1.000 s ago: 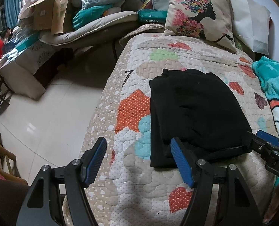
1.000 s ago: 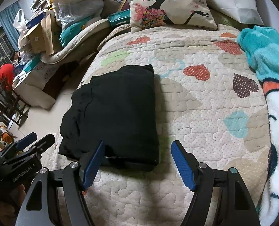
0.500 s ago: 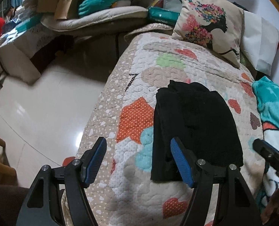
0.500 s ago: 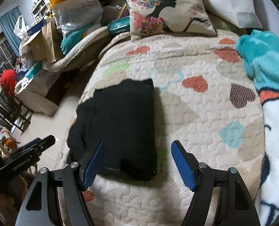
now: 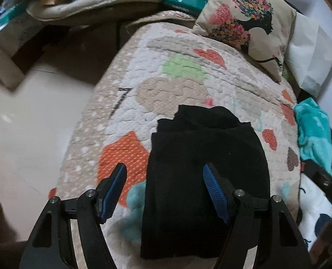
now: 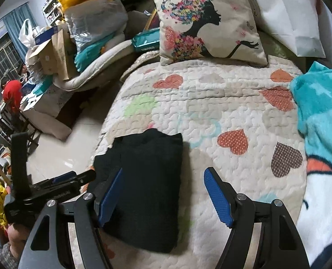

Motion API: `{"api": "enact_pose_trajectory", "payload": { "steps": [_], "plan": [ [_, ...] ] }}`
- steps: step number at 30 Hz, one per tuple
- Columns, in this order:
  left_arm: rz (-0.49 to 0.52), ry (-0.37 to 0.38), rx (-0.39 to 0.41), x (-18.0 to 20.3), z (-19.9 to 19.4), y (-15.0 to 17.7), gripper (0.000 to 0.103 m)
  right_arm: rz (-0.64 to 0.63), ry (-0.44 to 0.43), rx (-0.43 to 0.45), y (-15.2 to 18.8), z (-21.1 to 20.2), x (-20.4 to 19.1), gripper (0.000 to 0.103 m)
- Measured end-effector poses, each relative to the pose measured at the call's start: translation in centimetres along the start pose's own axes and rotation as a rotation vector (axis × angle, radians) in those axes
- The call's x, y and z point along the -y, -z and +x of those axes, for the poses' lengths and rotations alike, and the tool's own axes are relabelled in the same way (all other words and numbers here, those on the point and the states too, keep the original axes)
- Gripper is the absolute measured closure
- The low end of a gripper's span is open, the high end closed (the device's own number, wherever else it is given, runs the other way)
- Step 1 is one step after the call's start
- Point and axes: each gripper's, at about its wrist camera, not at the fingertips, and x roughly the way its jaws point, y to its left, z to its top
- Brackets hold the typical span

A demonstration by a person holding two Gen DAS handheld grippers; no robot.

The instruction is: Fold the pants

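Pants [image 5: 201, 179] are black, folded into a compact rectangle, flat on the quilted bedspread [image 5: 183, 89] near the bed's left edge, the floor side. Far end is uneven, a couple of layers stick out past the top fold. Near end sits close to the foot edge of the bed

My left gripper [image 5: 166, 190] is above the pants' left long edge. Jaws apart, nothing between the pads, one blue pad over the orange heart patch, the other over black fabric. Can't tell from this view if either fingertip touches the cloth

My right gripper [image 6: 163, 195] is above the pants' right long edge. Jaws also spread, empty, left pad over the fabric, right pad over bare quilt. In the right wrist view I see the left gripper body at lower left with a hand [image 6: 16, 235] on it

Outward: quilt has heart patches in orange, green, brown, teal. Printed cushion [image 6: 210, 22] with a woman's silhouette and flowers stands at the head edge, white pillow [image 6: 286, 15] just beside it at the right head corner. Teal fleece blanket [image 6: 320, 112] lies along the right edge, well apart from the pants. Pale tiled floor [image 5: 31, 123] off the left edge, beyond it a pile of boxes, bags and bedding. Person in a red top [image 6: 12, 94] seated far left in the right wrist view
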Motion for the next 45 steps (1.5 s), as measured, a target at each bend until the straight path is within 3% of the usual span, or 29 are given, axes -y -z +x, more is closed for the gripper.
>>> {"api": "enact_pose_trajectory", "payload": {
  "steps": [8,13,18,21,24,25,29,33,34,36,37,38,40,45],
  "plan": [
    [0.038,0.056,-0.021,-2.2,2.1,0.1,0.033,0.126,-0.118,-0.097,1.1,5.2,3.0,0.025],
    [-0.004,0.113,-0.052,-2.7,3.1,0.2,0.033,0.190,-0.200,-0.134,2.0,7.3,4.1,0.025],
    [-0.075,0.196,-0.076,-3.8,3.7,0.2,0.033,0.256,-0.266,-0.142,2.4,9.2,4.9,0.021],
    [-0.069,0.235,-0.071,-3.5,3.7,0.3,0.033,0.286,-0.309,-0.144,2.5,10.1,5.2,0.020],
    [-0.063,0.322,-0.090,-2.8,4.0,0.5,0.032,0.306,-0.345,-0.138,2.5,10.7,5.5,0.017],
    [-0.048,0.333,-0.092,-2.3,4.3,0.7,0.028,0.310,-0.356,-0.135,2.5,10.8,5.5,0.016],
    [0.013,0.312,-0.052,-0.8,4.8,0.8,0.016,0.312,-0.380,-0.127,2.5,11.0,5.5,0.013],
    [0.006,0.305,-0.038,-0.6,4.9,0.6,0.015,0.288,-0.378,-0.119,2.5,11.1,5.0,0.013],
    [0.007,0.299,-0.040,-0.5,4.9,0.5,0.016,0.281,-0.386,-0.121,2.5,11.2,4.8,0.013],
    [0.032,0.278,-0.049,-0.3,4.8,0.4,0.038,0.260,-0.398,-0.131,2.5,11.4,4.2,0.014],
    [0.044,0.284,-0.055,-0.1,4.7,0.4,0.051,0.249,-0.405,-0.136,2.5,11.5,3.8,0.018],
    [0.049,0.285,-0.054,0.0,4.5,0.4,0.058,0.240,-0.419,-0.149,2.5,11.7,3.4,0.023],
    [0.076,0.261,-0.038,0.4,4.0,0.6,0.062,0.221,-0.397,-0.156,2.6,11.9,2.7,0.036],
    [0.246,0.086,0.022,3.8,2.7,1.2,0.065,0.126,-0.290,-0.133,2.4,10.9,1.1,0.050]
  ]
}}
